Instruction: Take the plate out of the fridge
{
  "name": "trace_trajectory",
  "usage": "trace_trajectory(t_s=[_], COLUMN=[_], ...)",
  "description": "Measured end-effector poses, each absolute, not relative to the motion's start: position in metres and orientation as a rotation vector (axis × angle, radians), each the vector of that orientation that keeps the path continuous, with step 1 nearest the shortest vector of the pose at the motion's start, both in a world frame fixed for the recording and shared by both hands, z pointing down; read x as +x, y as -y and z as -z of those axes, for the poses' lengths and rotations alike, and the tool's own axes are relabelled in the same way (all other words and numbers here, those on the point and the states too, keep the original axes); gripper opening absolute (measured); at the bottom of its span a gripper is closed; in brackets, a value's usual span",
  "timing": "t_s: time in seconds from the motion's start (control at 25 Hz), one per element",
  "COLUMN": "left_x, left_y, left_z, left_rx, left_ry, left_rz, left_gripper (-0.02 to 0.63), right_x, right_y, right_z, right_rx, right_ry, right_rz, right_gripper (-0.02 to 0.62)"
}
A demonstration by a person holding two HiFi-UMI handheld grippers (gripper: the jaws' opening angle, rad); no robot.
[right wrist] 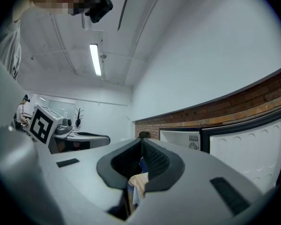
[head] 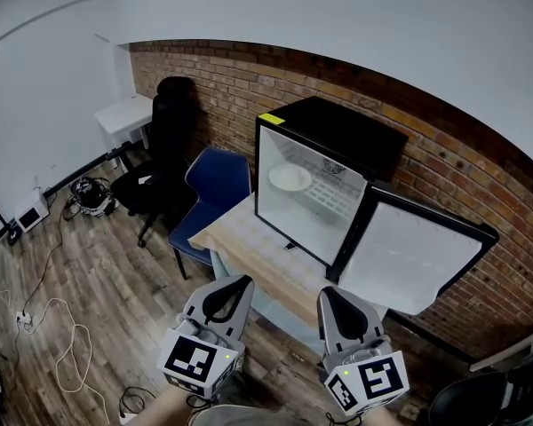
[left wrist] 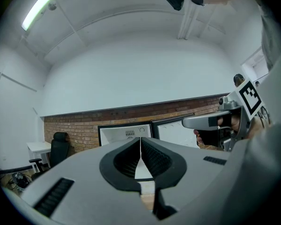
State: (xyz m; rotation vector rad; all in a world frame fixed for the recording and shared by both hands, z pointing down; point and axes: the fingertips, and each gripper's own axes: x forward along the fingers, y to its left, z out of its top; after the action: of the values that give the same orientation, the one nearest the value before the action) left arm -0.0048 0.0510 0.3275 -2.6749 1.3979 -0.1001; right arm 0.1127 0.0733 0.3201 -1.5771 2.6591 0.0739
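Head view: plate on shelf inside open fridge, atop worktop. Well short of it: left gripper, right gripper, fingers pressed together, empty. Advise: spread fingers before entry, approach level, pinch plate rim.

I see the fridge on the table ahead, its door swung out right, the plate on a shelf inside. Chair just left of the table, office chair further left, desk behind that. Left gripper and right gripper sit side by side before the table.

white plate, black fridge, blue chair
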Motion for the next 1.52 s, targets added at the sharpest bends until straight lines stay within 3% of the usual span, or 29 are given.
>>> trace_trajectory(t_s=[0.6, 1.52], left_x=[-0.036, -0.067], left_y=[0.065, 0.247], left_z=[-0.319, -0.335], left_rx=[-2.753, -3.042], left_ry=[-1.332, -1.214], left_rz=[0.112, -0.121], left_gripper=[0.02, 0.02], right_x=[0.085, 0.051], right_y=[0.034, 0.196], right_z=[-0.311, -0.307], right_rx=[-1.685, -1.902], right_ry=[-2.612, -2.511], right_rz=[-0.037, -0.037], right_gripper=[0.032, 0.032])
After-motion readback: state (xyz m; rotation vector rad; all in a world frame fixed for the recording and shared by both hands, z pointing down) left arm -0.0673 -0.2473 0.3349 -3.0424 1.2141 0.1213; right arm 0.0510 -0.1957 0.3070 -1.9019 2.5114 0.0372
